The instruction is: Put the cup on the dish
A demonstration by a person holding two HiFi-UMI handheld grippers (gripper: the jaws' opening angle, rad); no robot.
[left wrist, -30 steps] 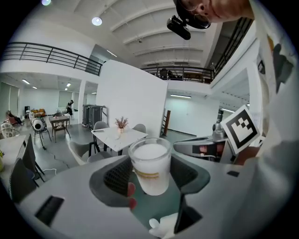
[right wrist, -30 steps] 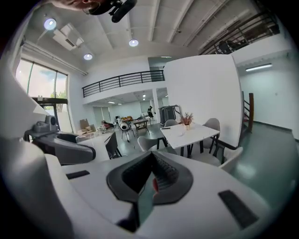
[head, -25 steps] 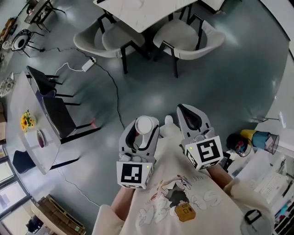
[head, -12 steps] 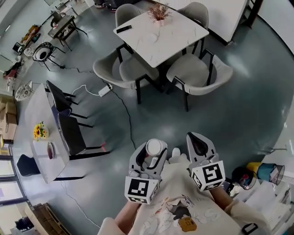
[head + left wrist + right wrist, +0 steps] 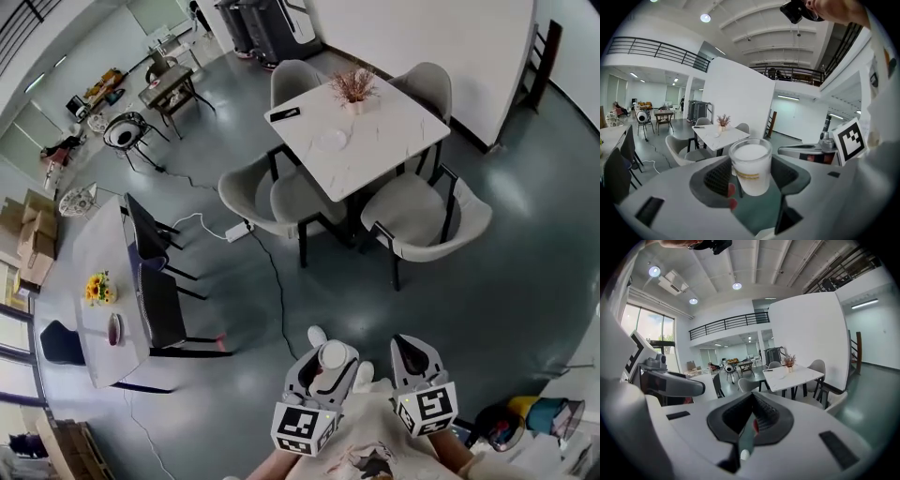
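Because the cup [image 5: 750,161] is only pinched in the left gripper [image 5: 751,180], up in the air and far from the dish [image 5: 333,141] on the white counter [image 5: 380,127], it might slip and fall to the floor [image 5: 281,309] on the way, and the right gripper [image 5: 751,420] is squeezed together, empty.

The person holds both grippers close in front of the chest, side by side and just apart, jaws pointing forward and away from the body, each marker cube facing up toward the head camera. The left gripper [image 5: 328,360] [image 5: 751,174] has its jaws clamped on the sides of a cup [image 5: 333,354] [image 5: 750,165], which stands upright between the dark pads. The right gripper [image 5: 413,355] [image 5: 751,420] has its jaws pressed together with nothing between them.
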